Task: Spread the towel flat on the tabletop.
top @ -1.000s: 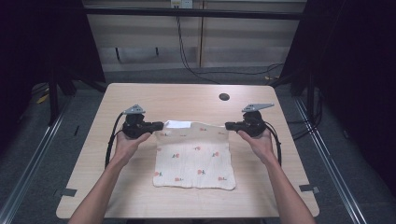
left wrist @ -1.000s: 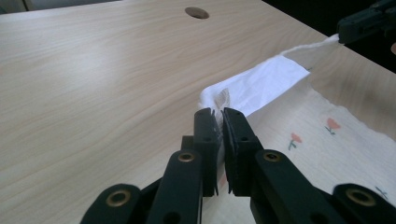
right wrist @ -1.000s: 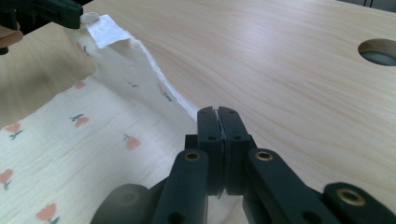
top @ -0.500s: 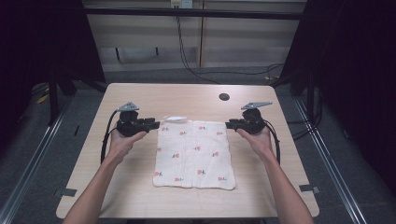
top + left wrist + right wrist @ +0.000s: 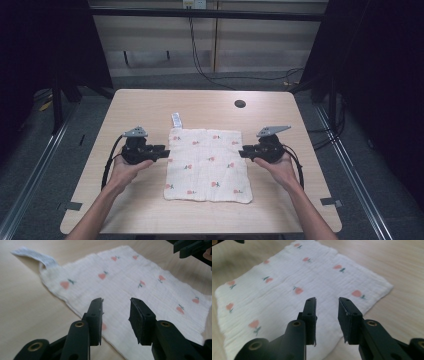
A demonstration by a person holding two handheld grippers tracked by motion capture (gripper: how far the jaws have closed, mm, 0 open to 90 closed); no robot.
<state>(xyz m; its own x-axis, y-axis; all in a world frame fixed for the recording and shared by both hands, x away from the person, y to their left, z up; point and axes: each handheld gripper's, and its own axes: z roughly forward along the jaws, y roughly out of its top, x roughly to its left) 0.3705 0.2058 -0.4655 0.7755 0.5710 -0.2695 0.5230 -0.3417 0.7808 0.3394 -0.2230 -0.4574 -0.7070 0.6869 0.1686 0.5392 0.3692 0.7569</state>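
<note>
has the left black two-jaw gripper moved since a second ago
Yes. The left black two-jaw gripper came back toward the person, from the far corner of the white fruit-print cloth to its left edge midway, jaws having just opened, empty.

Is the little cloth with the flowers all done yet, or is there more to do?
Done, it seems: the cloth lies spread flat on the table, its tag sticking out at the far corner. In hand: nothing. The left tool and right tool sit at its side edges, jaws just opened and empty. Left: probably folding, though no fold has started.

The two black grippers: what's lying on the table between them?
A white cloth printed with small pink fruits lies flat between the left gripper and right gripper, clearest in the high view.
</note>
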